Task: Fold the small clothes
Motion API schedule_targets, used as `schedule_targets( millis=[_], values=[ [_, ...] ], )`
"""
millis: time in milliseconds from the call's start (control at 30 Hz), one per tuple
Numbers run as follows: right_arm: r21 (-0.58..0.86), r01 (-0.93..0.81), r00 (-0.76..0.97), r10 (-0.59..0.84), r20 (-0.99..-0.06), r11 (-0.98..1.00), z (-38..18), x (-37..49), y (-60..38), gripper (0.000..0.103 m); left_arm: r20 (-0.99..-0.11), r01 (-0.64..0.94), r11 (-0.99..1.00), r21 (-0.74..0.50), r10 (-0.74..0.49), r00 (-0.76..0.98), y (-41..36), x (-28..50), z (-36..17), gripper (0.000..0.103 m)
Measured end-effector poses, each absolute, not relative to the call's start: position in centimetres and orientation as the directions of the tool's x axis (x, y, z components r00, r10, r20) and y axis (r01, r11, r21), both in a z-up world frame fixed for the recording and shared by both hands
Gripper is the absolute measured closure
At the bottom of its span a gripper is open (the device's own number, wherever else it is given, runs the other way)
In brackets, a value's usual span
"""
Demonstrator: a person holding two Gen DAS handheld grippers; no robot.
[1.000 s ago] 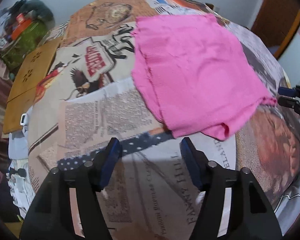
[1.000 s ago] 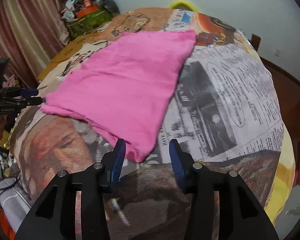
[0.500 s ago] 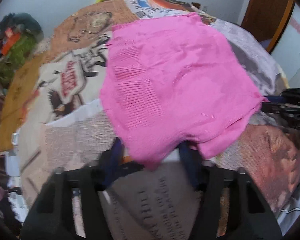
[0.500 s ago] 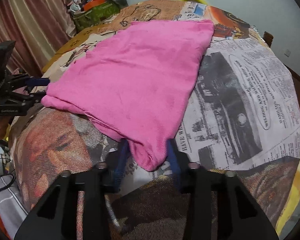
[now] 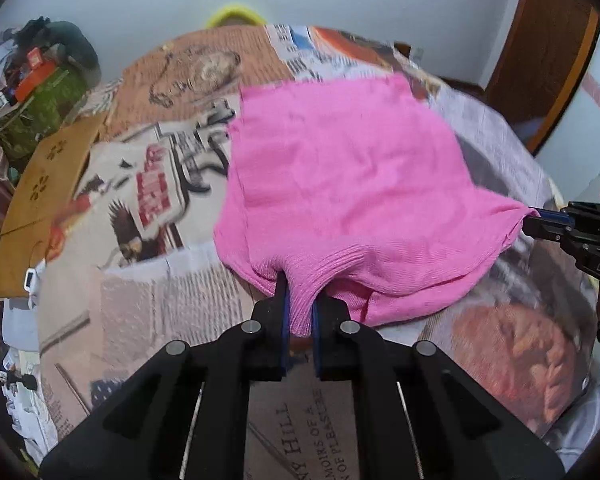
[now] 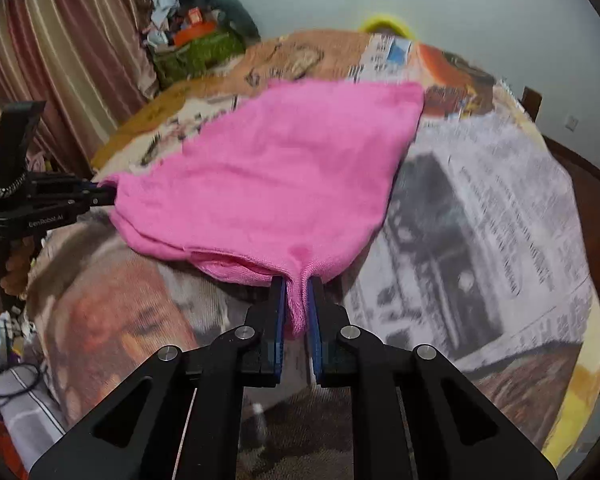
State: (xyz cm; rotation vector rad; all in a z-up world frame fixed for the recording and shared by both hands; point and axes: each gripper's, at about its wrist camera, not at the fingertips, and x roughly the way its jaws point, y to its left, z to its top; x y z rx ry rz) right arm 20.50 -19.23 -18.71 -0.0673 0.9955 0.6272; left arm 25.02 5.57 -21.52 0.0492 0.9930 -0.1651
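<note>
Early stage: my left tongs [image 5: 299,312] and right tongs [image 6: 297,312] are each closing, pads already pinching a near corner of the pink cloth [image 5: 340,184], which lies mostly flat on the tabletop [image 6: 500,208] w/ near edge lifting, fold itself not yet made.

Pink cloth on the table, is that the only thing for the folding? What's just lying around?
For the job:
pink cloth
left gripper, pinching it
right gripper, closing on it

Just lying about:
cardboard
green pile
yellow thing
</note>
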Motion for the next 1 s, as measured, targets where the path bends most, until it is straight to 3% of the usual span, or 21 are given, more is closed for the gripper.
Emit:
schedule_targets(
  millis=[500,1000],
  values=[
    [0.155,-0.515,0.538,0.459,-0.707,0.843,-13.7,28.6,-18.8,0.094,-0.777,0.127,0.988,-0.083,-0.144,0.613,6.0,34.7,-16.1,0.095],
    [0.13,-0.479,0.496,0.39,-0.776,0.868,-18.9,40.4,-17.0,0.094,-0.868,0.099,0.99,-0.098,-0.133,0.479,7.3,48.7,-23.1,0.094]
  ],
)
